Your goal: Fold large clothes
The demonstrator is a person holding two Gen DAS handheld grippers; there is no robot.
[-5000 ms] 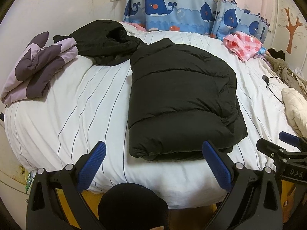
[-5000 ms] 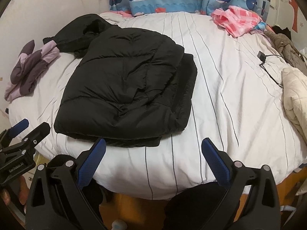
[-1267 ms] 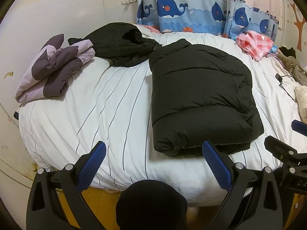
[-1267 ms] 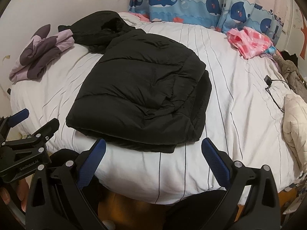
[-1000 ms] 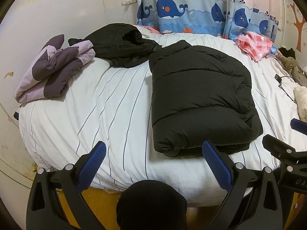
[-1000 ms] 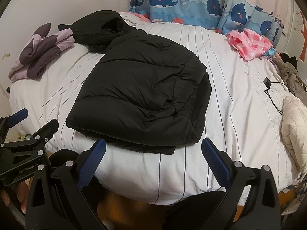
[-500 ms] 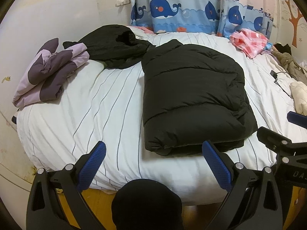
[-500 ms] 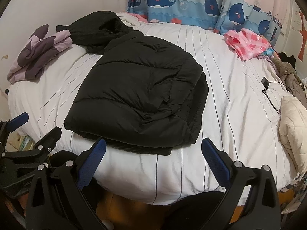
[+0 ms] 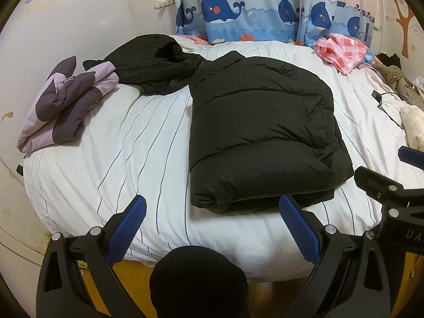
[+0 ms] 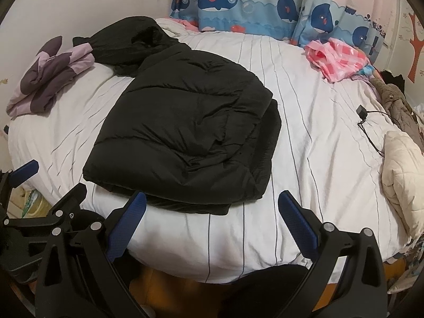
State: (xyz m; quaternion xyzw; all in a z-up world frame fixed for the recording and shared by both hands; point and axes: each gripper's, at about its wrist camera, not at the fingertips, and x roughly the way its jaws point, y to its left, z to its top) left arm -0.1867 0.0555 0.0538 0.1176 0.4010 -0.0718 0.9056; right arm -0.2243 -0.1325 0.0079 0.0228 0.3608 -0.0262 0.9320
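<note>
While seen from the left wrist, lying straight ahead on the striped bed – a puffy black coat, already folded into a thick block. Long side running away toward the whale curtain, short near end close to the bed's front edge. Left gripper held low before that edge, blue pads wide apart, nothing between them, not touching the coat. Near end of the coat sitting a bit to the right of the middle, just above the right pad. Right gripper poking in at the right side, beside the coat's near right corner.

Seen from the right wrist, same coat ahead but leaning off to the left, long side slanting up toward the far left. Right gripper also spread wide and empty, near end of the coat just above its left pad. Left gripper peeking in at the lower left.

Both about as near, by the look of it – left one for the near left corner, right one for the near right corner, likely for one more fold away toward the curtain.
</note>
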